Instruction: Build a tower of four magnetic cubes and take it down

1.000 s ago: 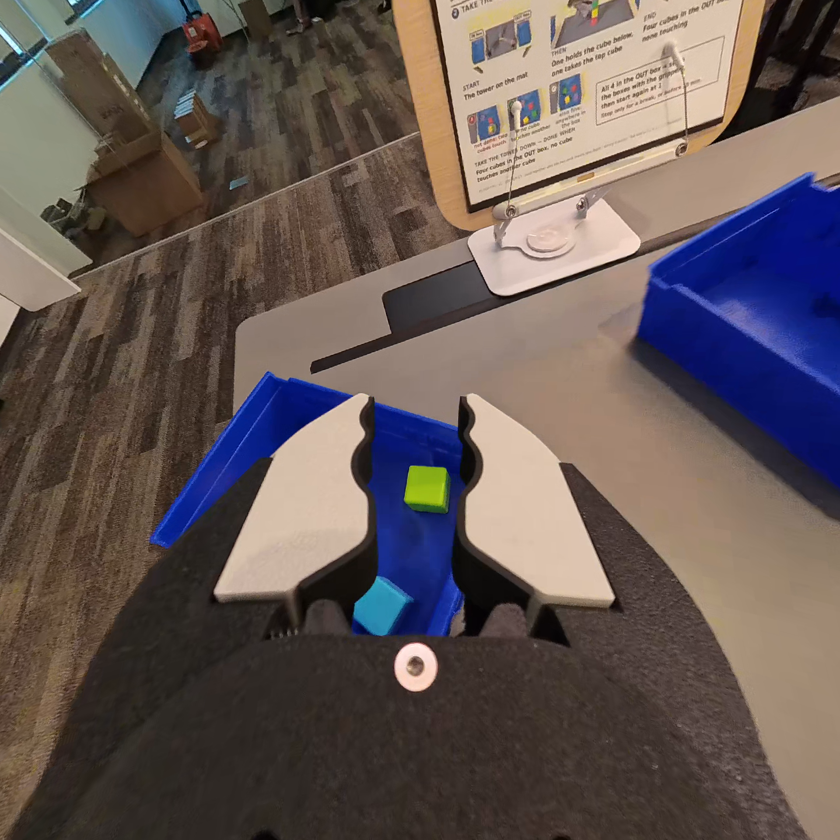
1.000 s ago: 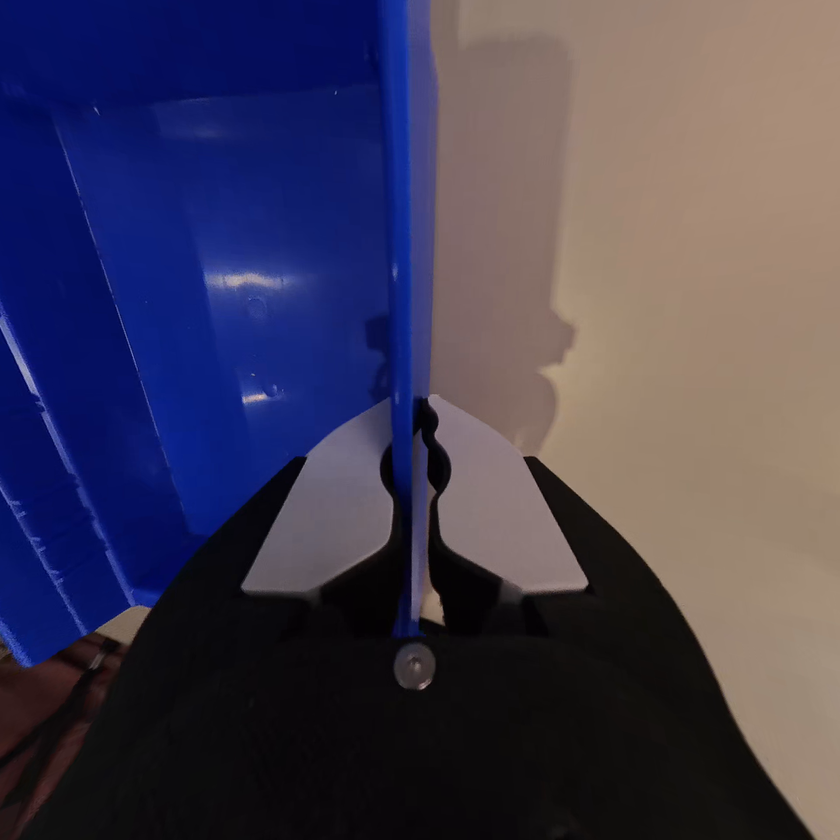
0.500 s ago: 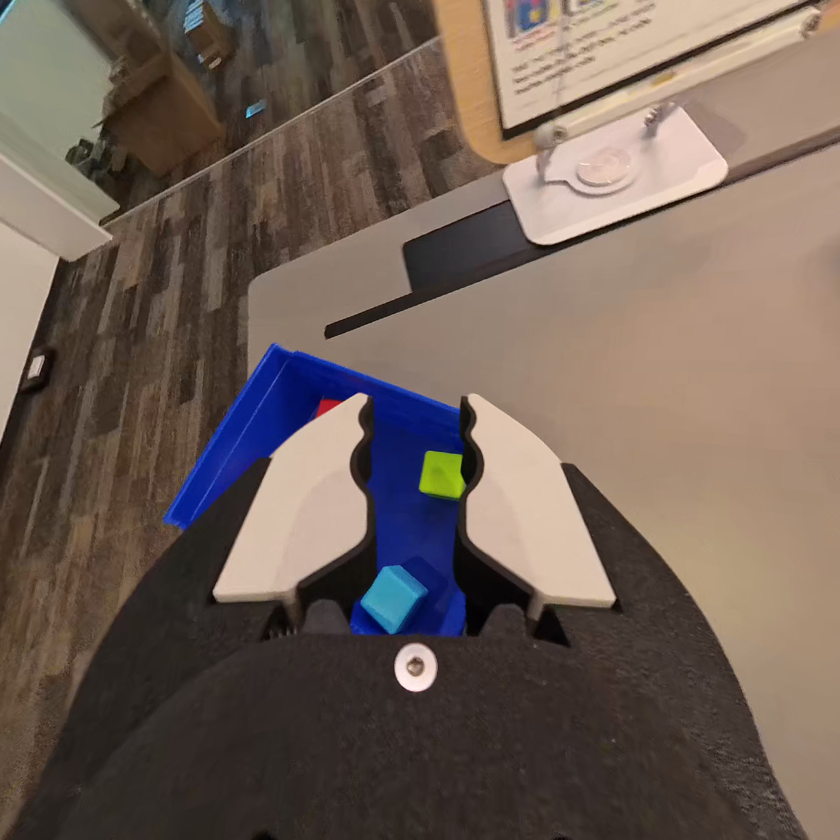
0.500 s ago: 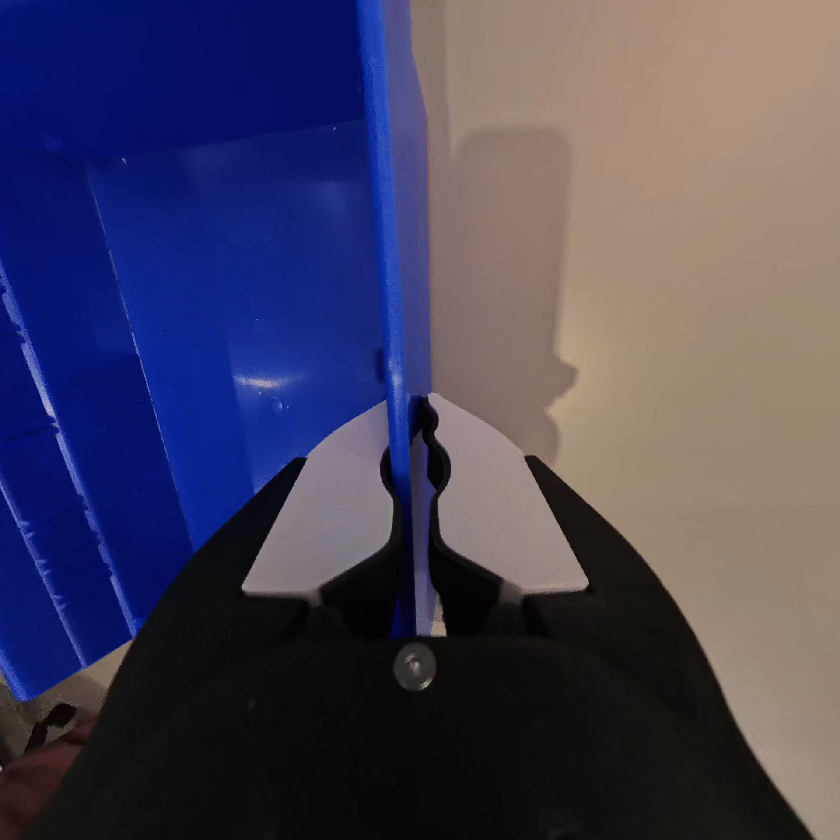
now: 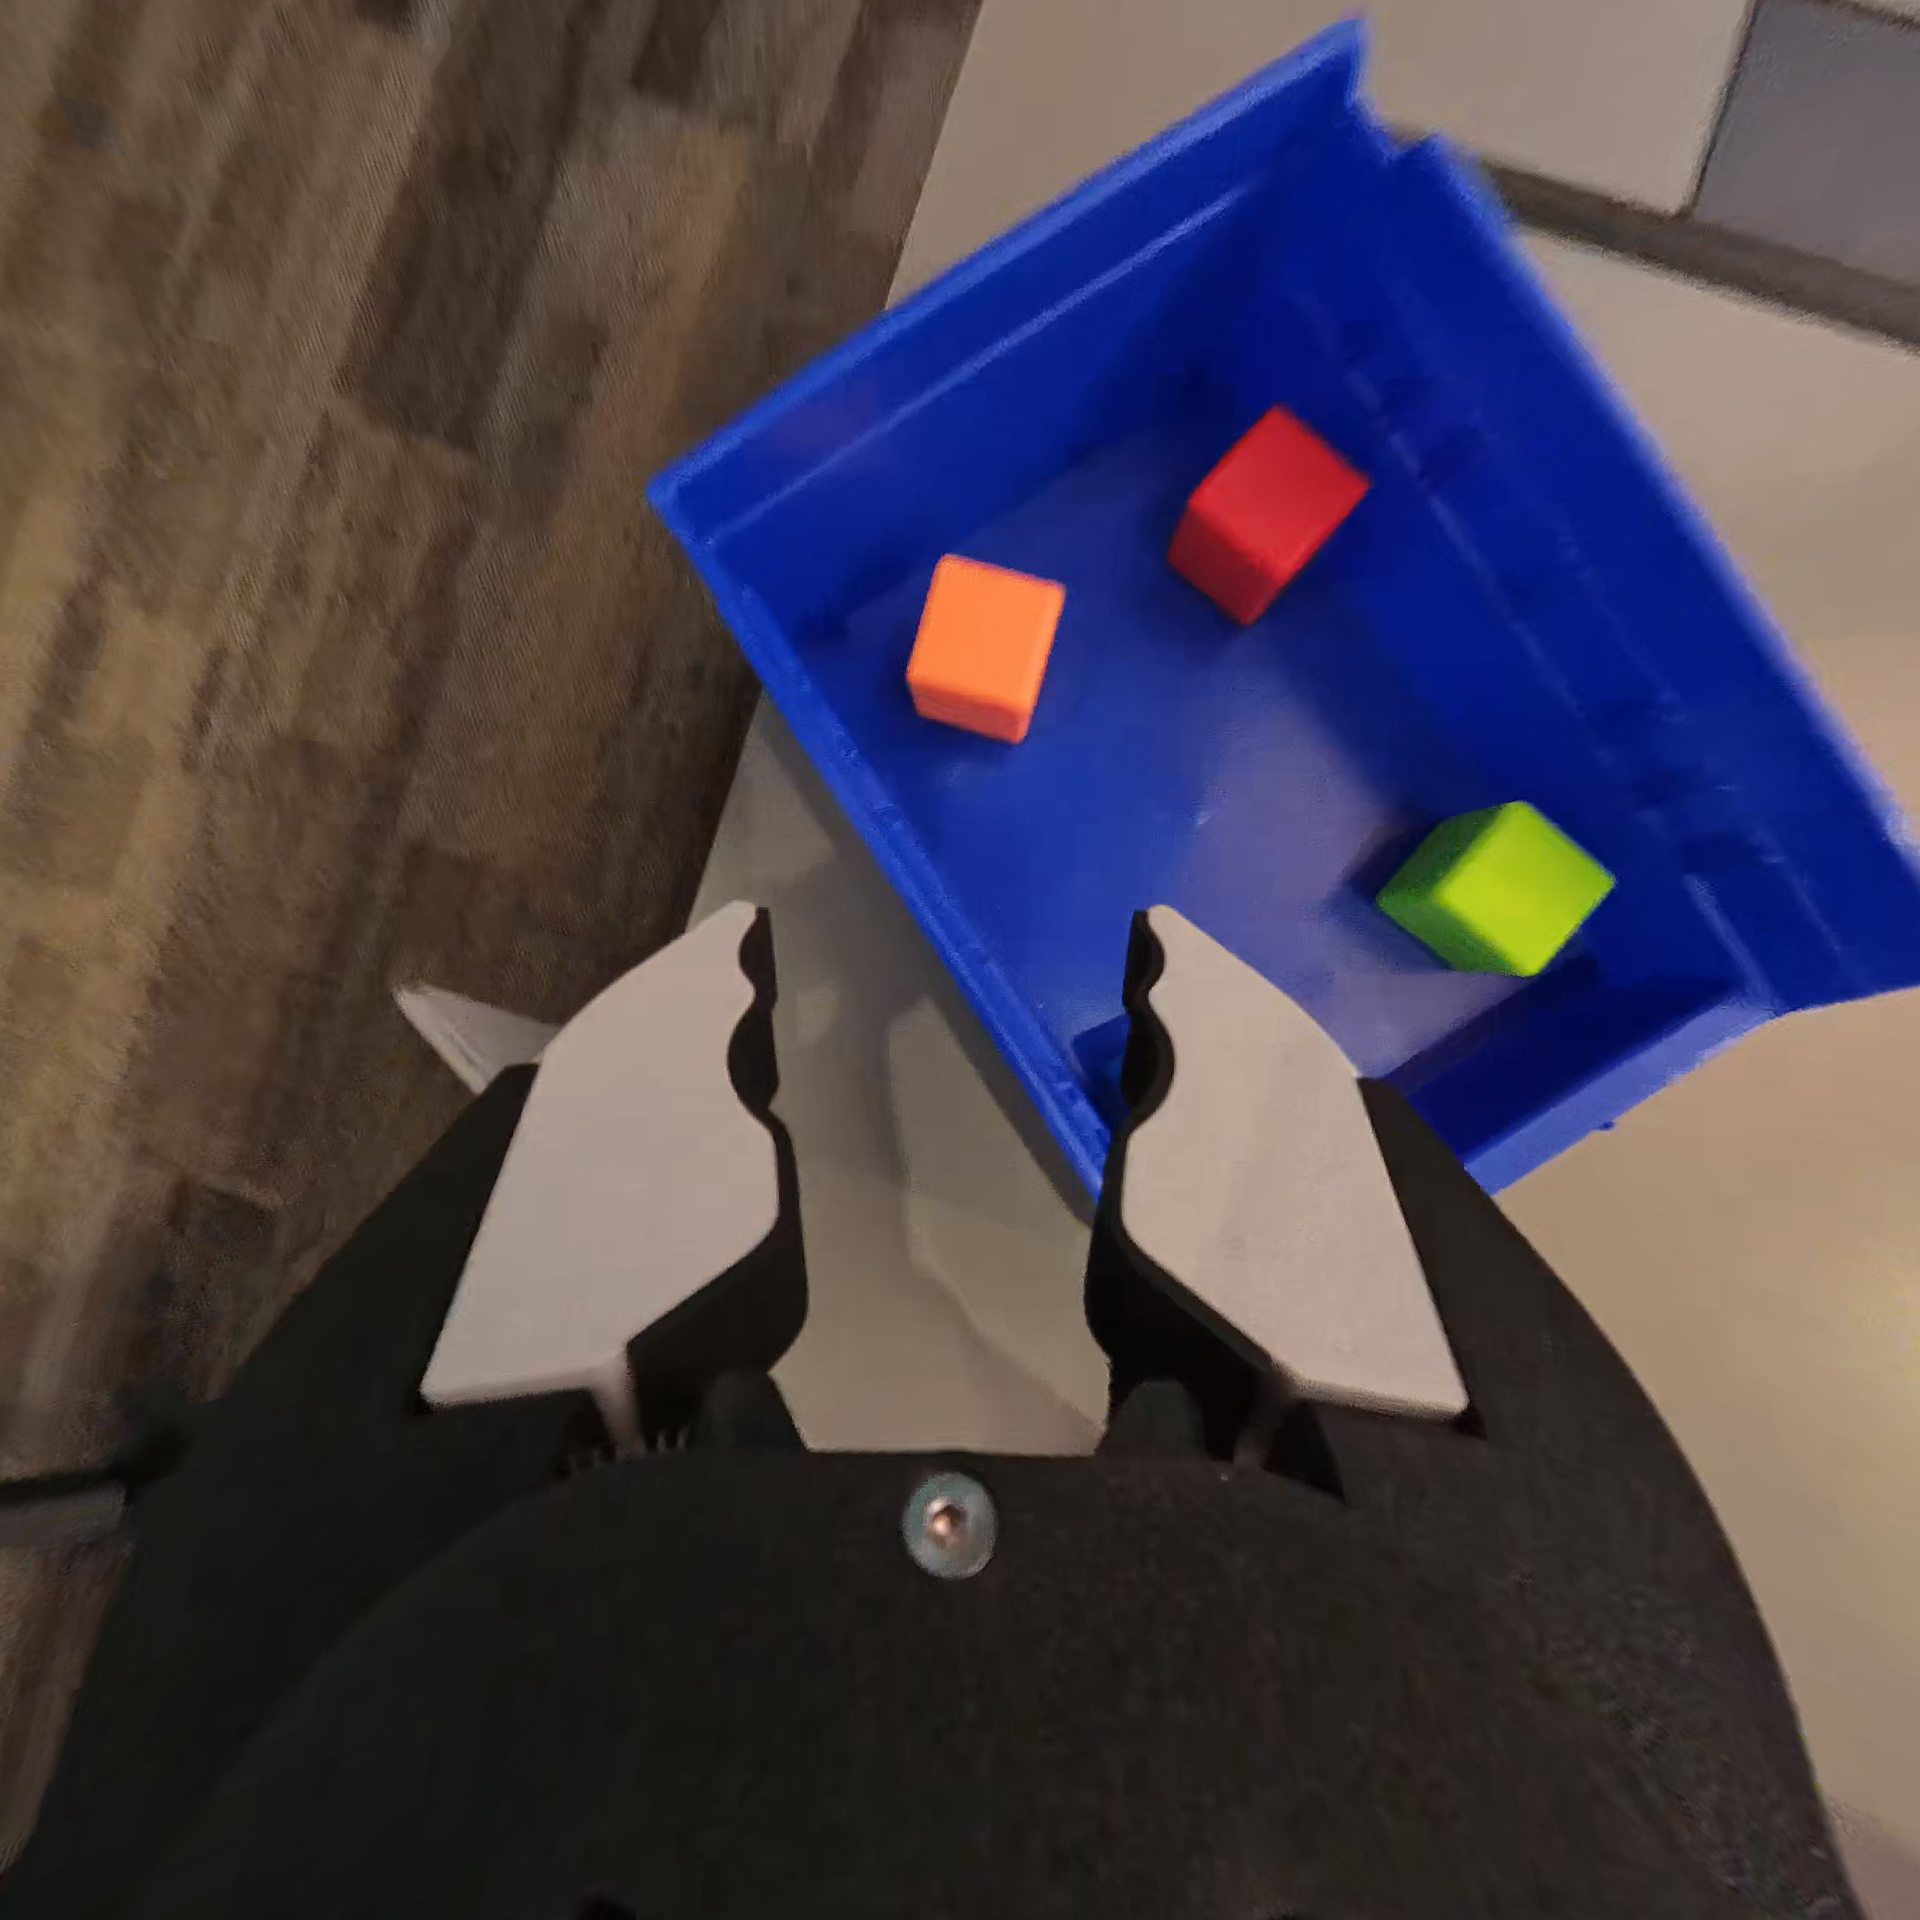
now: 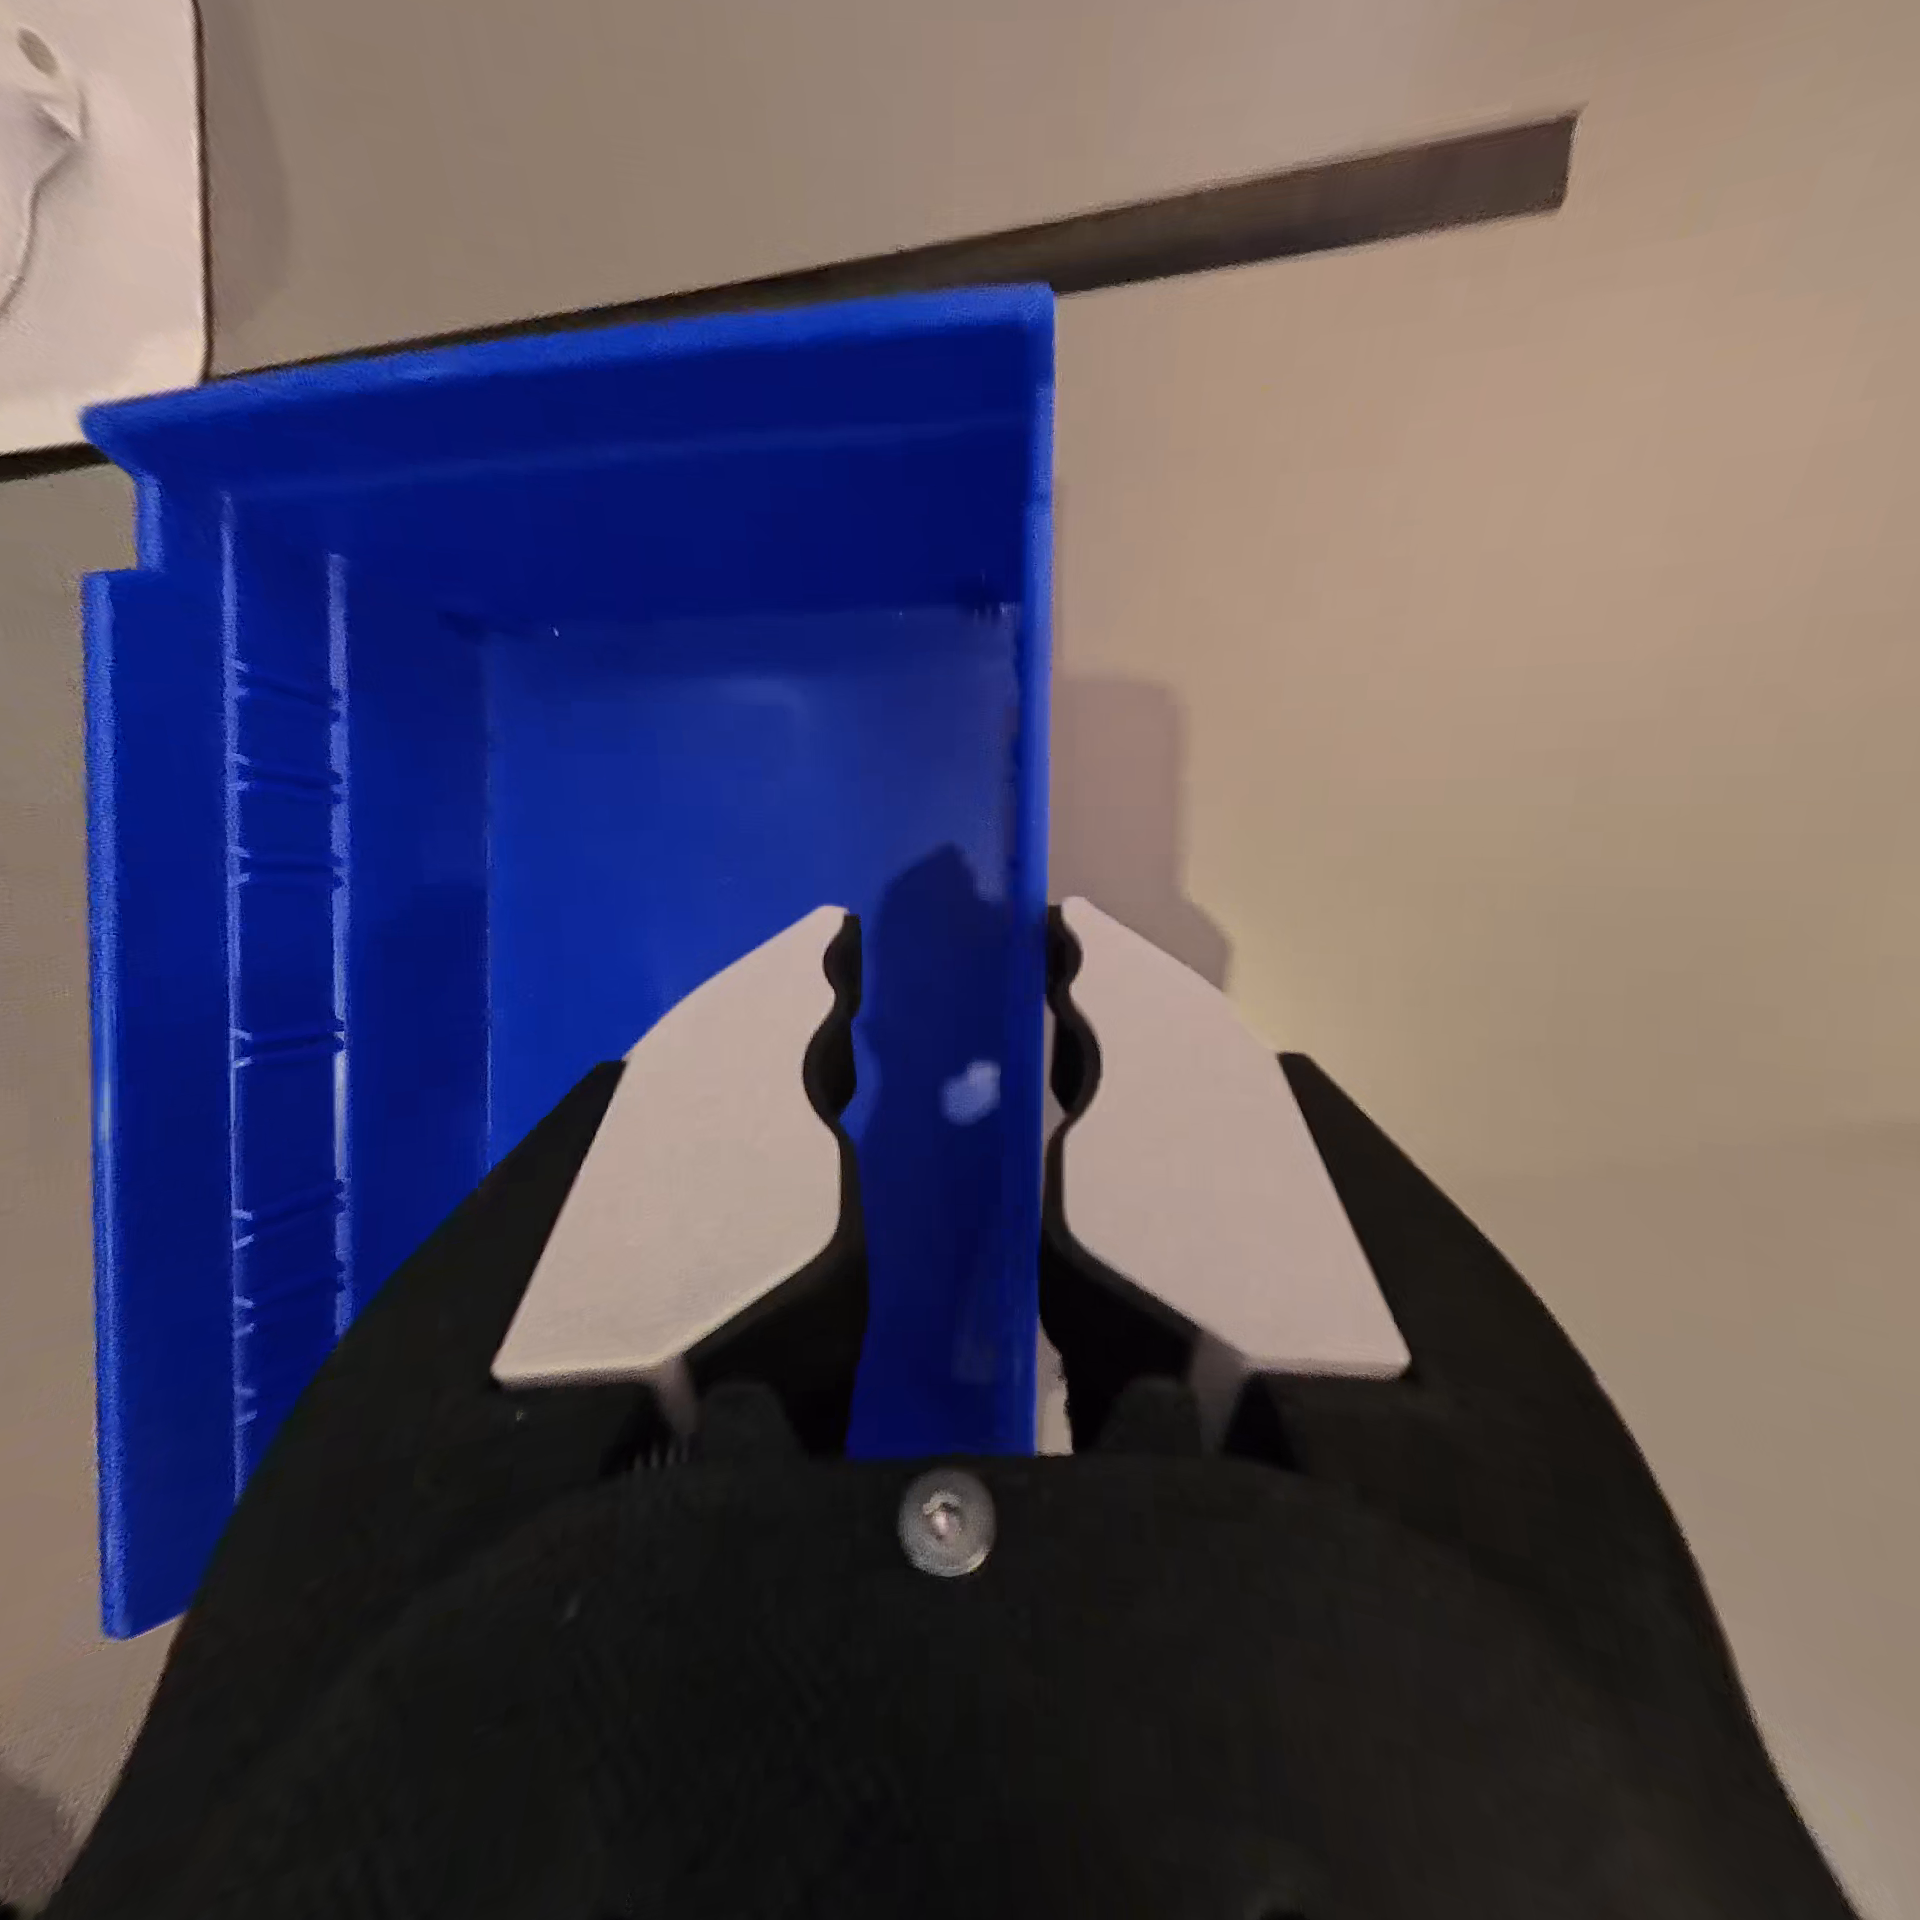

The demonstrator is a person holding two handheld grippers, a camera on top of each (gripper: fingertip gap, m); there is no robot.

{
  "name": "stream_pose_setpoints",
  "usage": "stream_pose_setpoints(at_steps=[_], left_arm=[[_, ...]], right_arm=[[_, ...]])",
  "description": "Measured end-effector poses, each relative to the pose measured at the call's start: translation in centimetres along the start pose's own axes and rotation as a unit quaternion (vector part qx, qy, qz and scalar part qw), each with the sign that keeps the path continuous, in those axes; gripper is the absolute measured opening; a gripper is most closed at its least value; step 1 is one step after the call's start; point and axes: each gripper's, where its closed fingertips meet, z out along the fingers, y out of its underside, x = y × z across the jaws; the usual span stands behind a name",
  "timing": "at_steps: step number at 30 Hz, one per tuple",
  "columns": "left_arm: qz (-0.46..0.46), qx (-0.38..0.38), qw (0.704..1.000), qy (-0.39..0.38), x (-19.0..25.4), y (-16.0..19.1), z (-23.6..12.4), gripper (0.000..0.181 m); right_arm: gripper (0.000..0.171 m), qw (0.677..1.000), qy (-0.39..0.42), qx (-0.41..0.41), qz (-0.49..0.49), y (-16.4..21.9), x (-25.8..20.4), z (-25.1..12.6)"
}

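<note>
In the left wrist view a blue bin (image 5: 1039,312) sits at the table's corner. An orange cube (image 5: 985,649), a red cube (image 5: 1262,514) and a green cube (image 5: 1496,888) lie apart in it. My left gripper (image 5: 951,920) is open wide above the bin's near corner. The bin's side wall runs between the fingers, and neither pad presses on it. In the right wrist view a second blue bin (image 6: 623,468) shows no cubes. My right gripper (image 6: 954,914) is open astride its right wall (image 6: 1039,623), with a clear gap at the left pad.
The grey table (image 5: 1558,1455) ends just left of the left gripper, with wood-pattern floor (image 5: 312,520) beyond. In the right wrist view a dark strip (image 6: 1299,218) crosses the table behind the bin, and a white stand base (image 6: 94,208) lies at the top left. My right fingertips sit around 85 cm from my left ones. Between my left fingertips and the orange cube (image 5: 985,649) there is roughly 15 cm.
My right gripper was shut on its bin's right wall and has opened and drawn back. My left gripper has opened wider and swung over its bin's corner, which brings the orange and red cubes into view.
</note>
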Motion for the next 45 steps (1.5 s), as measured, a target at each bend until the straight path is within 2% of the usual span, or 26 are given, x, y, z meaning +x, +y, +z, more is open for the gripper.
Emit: stream_pose_setpoints(at_steps=[1, 2, 3, 5, 10, 13, 15, 18, 21, 26, 35, 45], left_arm=[[-0.008, -0.024, 1.000, -0.004, -0.6, 0.6, 1.0, 0.058], [-0.017, -0.047, 0.999, -0.003, -1.0, 1.3, 1.9, 0.043], [-0.027, -0.065, 0.998, 0.006, -1.1, 1.8, 2.9, 0.042], [-0.038, -0.098, 0.994, 0.017, -1.4, 2.7, 4.5, 0.054], [-0.038, -0.165, 0.985, 0.023, -1.5, 4.8, 6.5, 0.064], [-0.028, -0.211, 0.975, 0.067, 0.3, 6.0, 7.3, 0.057], [-0.015, -0.238, 0.967, 0.091, 1.7, 6.6, 7.8, 0.045], [0.027, -0.260, 0.965, 0.024, 1.3, 6.7, 8.5, 0.044], [0.087, -0.242, 0.966, -0.016, 1.4, 5.3, 9.5, 0.046], [0.157, -0.184, 0.970, -0.013, 3.1, 2.4, 11.4, 0.035], [0.340, -0.127, 0.929, -0.069, 4.8, -0.4, 13.4, 0.050], [0.410, -0.080, 0.908, -0.044, 8.5, -1.5, 14.0, 0.050]], right_arm=[[0.037, 1.000, 0.006, 0.009, -0.005, -0.3, -0.2, -0.5], [0.039, 1.000, 0.013, 0.011, -0.011, -0.3, -0.3, -0.8], [0.039, 1.000, 0.015, 0.009, -0.018, -0.2, -0.6, -1.0], [0.038, 1.000, 0.004, 0.009, -0.029, -0.3, -1.4, -1.1], [0.039, 0.999, 0.011, 0.001, -0.046, -0.3, -2.3, -0.8], [0.039, 0.998, 0.010, -0.002, -0.055, -0.3, -2.7, -0.5], [0.039, 0.998, 0.007, -0.004, -0.060, -0.3, -2.9, -0.4], [0.039, 0.998, 0.004, -0.009, -0.066, -0.2, -3.3, -0.2], [0.039, 0.997, 0.000, -0.020, -0.076, 0.1, -3.8, 0.2], [0.039, 0.995, 0.002, -0.040, -0.093, 0.6, -4.2, 0.9], [0.039, 0.988, 0.022, -0.082, -0.128, 1.8, -4.1, 2.2], [0.039, 0.987, 0.023, -0.093, -0.128, 2.1, -3.9, 2.6]])
